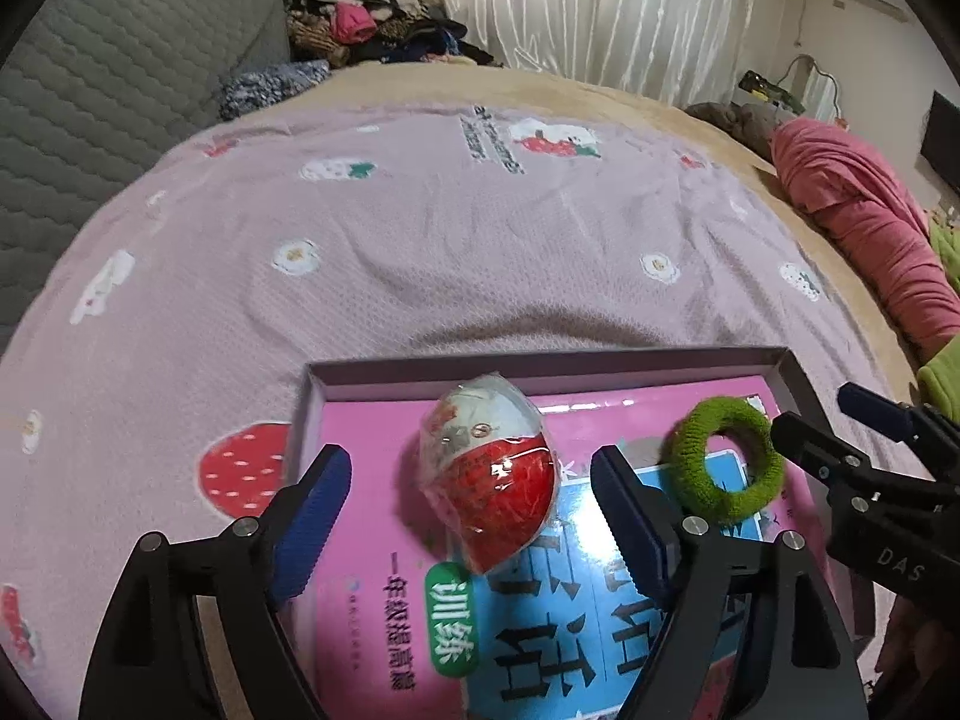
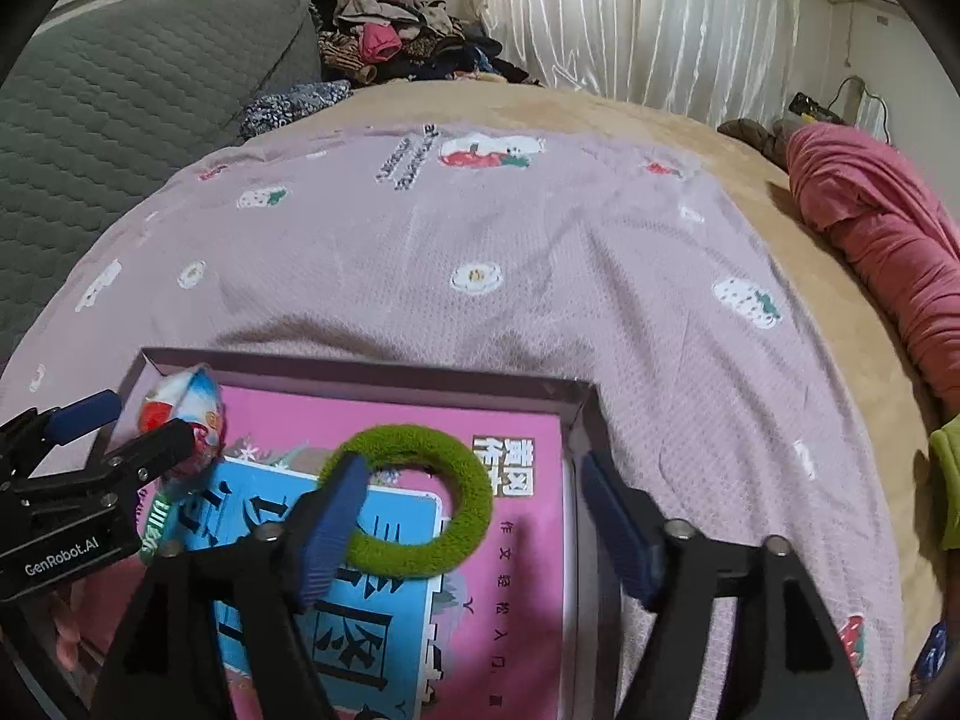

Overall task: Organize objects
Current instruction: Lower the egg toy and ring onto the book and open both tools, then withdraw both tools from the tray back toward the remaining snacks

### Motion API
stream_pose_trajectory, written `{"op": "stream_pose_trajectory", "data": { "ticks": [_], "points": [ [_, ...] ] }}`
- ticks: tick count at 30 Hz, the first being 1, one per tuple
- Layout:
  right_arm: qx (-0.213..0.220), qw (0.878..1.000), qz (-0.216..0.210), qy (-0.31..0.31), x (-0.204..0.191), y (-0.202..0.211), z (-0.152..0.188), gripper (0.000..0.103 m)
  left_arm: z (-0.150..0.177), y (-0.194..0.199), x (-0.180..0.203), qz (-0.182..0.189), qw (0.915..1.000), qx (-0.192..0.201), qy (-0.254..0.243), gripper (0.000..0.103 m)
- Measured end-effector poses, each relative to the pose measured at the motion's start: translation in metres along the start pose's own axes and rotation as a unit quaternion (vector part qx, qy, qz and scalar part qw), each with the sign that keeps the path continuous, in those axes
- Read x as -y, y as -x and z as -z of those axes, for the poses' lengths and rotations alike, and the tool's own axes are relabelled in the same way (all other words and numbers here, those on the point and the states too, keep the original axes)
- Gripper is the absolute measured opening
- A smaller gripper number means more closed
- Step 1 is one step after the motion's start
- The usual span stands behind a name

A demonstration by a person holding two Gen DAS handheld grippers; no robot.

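the left gripper (image 1: 471,516) hangs over the near part of a shallow box (image 1: 540,365), its blue-padded fingers (image 1: 312,516) spread wide apart and grasping nothing. between them, touching neither pad, lies a plastic-wrapped egg toy (image 1: 489,477), red at its lower half and white with print at the top, resting on a pink and blue workbook (image 1: 384,618) that fills the box floor.

the right gripper (image 2: 474,525) is likewise released, its jaws wide. its left finger (image 2: 333,525) lies over the near-left edge of a green fuzzy hair tie (image 2: 462,480); whether pad and tie touch cannot be told. the other finger stands just outside the box's right wall (image 2: 579,414), over the bedspread. the hair tie lies flat on the workbook (image 2: 510,618), to the right of the egg toy (image 2: 180,414) and apart from it.

in the left wrist view the right gripper (image 1: 852,438) shows at the right edge, beside the hair tie (image 1: 726,459); in the right wrist view the left gripper (image 2: 114,426) enters from the left, next to the egg toy.

the box sits on a pink bedspread (image 1: 420,252) printed with strawberries and flowers, over a tan blanket (image 2: 600,114). farther off are a grey quilted headboard (image 1: 120,78), a heap of clothes (image 1: 372,12), white curtains (image 2: 630,12) and a rolled pink cloth (image 1: 870,228).
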State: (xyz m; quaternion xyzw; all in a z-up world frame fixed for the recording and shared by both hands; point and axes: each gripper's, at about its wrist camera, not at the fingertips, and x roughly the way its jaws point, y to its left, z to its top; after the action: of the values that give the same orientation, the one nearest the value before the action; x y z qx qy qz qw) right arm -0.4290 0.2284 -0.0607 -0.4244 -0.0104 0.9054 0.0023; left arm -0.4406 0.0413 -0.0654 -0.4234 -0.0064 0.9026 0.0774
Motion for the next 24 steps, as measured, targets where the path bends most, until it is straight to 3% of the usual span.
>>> {"op": "stream_pose_trajectory", "data": {
  "ticks": [3, 11, 24],
  "points": [
    [0.007, 1.0, -0.001, 0.004, -0.001, 0.011, -0.003, 0.082, -0.001, 0.015, -0.002, 0.01, 0.9998, 0.015, 0.011, 0.083],
    [0.024, 1.0, -0.011, 0.0, 0.004, 0.05, -0.002, 0.086, 0.008, 0.051, 0.001, -0.015, 0.9987, 0.047, 0.008, 0.084],
    [0.043, 0.999, -0.027, -0.004, -0.003, 0.149, 0.024, 0.09, 0.045, 0.133, 0.023, -0.021, 0.9991, 0.034, -0.017, 0.084]
  ]
}}
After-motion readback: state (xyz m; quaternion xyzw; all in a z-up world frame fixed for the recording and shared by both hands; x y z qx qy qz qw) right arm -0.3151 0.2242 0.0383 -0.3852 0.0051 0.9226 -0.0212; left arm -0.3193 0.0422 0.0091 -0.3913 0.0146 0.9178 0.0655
